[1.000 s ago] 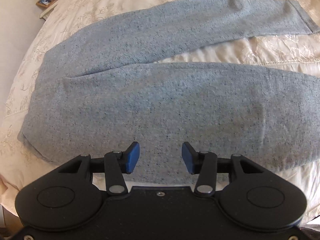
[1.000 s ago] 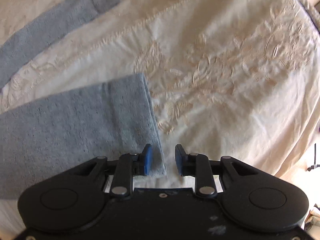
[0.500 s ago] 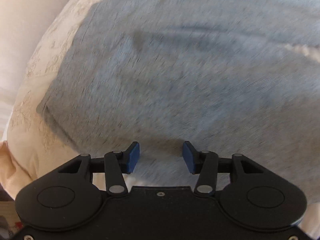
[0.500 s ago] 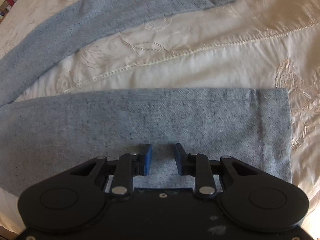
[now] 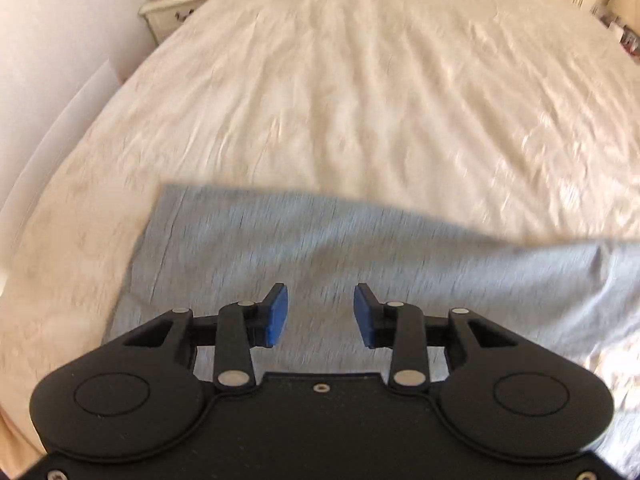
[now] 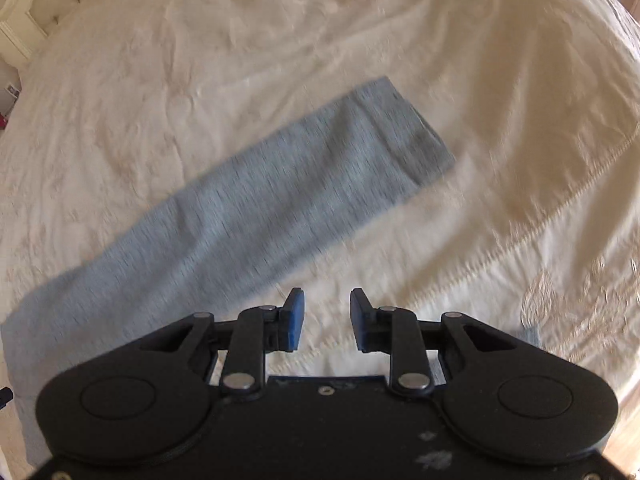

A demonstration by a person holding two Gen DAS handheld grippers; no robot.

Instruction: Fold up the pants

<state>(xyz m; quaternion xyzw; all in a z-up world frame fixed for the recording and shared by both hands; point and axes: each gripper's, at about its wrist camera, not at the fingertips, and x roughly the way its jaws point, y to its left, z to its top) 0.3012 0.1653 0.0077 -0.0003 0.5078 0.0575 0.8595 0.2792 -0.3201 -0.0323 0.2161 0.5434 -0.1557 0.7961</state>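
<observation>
the grey pants [image 5: 360, 264] are spread flat on the cream bedspread [image 5: 360, 100], one leg [image 6: 280, 192] stretching toward 1 o'clock; no fold is seen yet, so all folding seems left. the left gripper [image 5: 320, 316] and right gripper [image 6: 326, 318] are held open, nothing gripped

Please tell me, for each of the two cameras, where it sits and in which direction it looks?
Left wrist: sits on the left claw, looks along its open fingers over the grey pants and the cream bedspread toward a nightstand.
Right wrist: sits on the right claw, open, looks down at one pant leg.
Shared: both views show the pants and the bedspread.
</observation>
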